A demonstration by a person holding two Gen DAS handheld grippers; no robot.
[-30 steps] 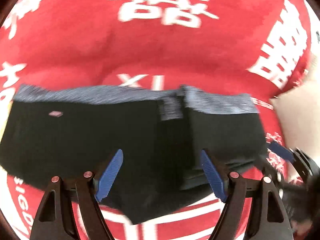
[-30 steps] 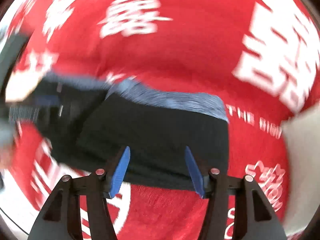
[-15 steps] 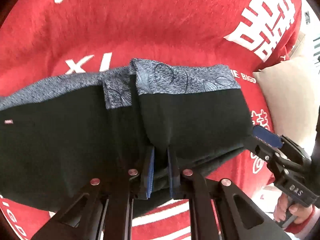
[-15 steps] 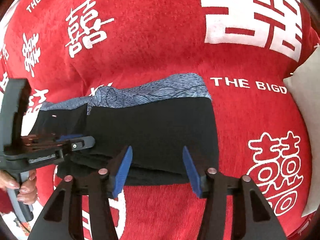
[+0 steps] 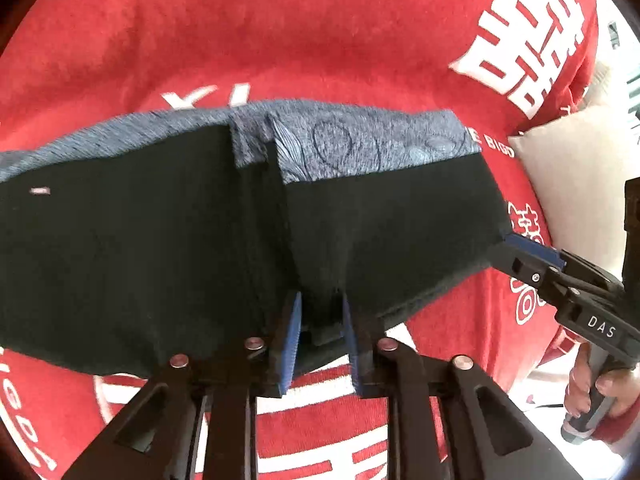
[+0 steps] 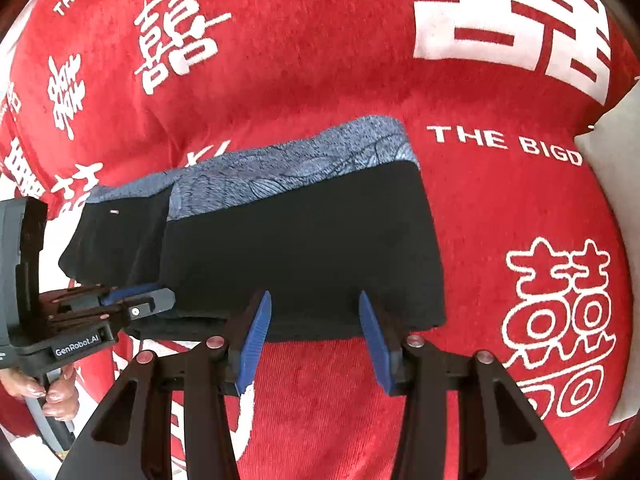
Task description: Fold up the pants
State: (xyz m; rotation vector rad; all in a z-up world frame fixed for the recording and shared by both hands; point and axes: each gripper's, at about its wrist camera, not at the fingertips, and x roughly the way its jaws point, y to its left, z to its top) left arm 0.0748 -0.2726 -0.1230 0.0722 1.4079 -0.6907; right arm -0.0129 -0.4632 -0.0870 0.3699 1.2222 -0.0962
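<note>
Black pants [image 5: 160, 248] with a blue-grey patterned waistband lie partly folded on a red blanket [image 5: 320, 48]. My left gripper [image 5: 320, 312] pinches a bunched fold at the pants' near edge, and the cloth tents up toward it. Its jaws are opening, with fabric still between the pads. From the right wrist view the left gripper [image 6: 140, 300] sits at the pants' [image 6: 304, 248] left near corner. My right gripper [image 6: 314, 320] hovers over the near hem with its jaws closing. The hem lies between the pads, which do not press on it. The left wrist view shows the right gripper [image 5: 520, 252] at the right corner.
The red blanket [image 6: 480, 200] carries white lettering and covers the whole surface. A white pillow [image 5: 580, 184] lies at the right, and the right wrist view catches the pillow [image 6: 612, 148] too. A person's hand [image 5: 592, 392] grips the right handle; another hand [image 6: 44, 392] grips the left.
The left gripper went from wide open to pinched on a fold at the pants' near edge, then widened slightly. The right gripper narrowed a little and settled over the hem.
</note>
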